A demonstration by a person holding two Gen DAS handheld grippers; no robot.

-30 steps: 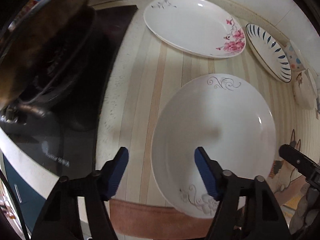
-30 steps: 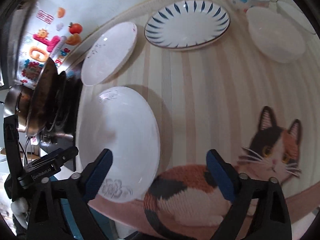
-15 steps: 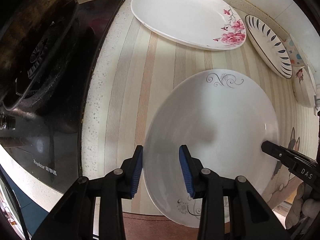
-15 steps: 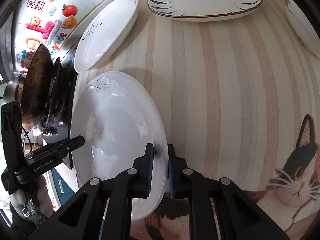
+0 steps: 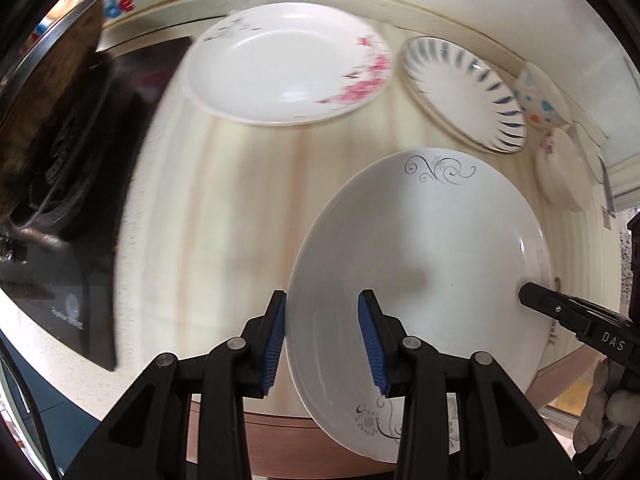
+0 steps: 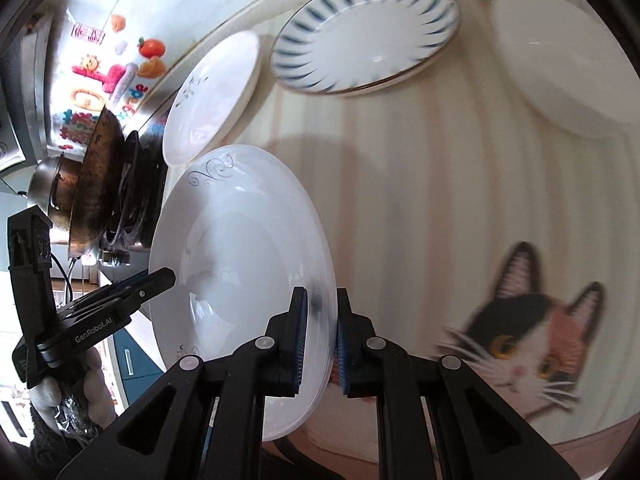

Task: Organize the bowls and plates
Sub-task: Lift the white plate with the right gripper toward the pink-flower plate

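Grippers on both sides are clamped on the white scroll-patterned plate (image 5: 420, 264), the left gripper (image 5: 322, 336) pinching its left rim and the right gripper (image 6: 320, 332) its right rim. It sits tilted above the striped mat (image 5: 224, 208) near the front edge of the counter. Toward the back edge, a pink-flowered plate (image 5: 288, 64) and a blue-striped plate (image 5: 464, 92) lie side by side, with small bowls (image 5: 560, 168) toward the right back corner. Bare mat lies open between the held plate and those. A stove (image 5: 52, 184) borders the mat's left edge.
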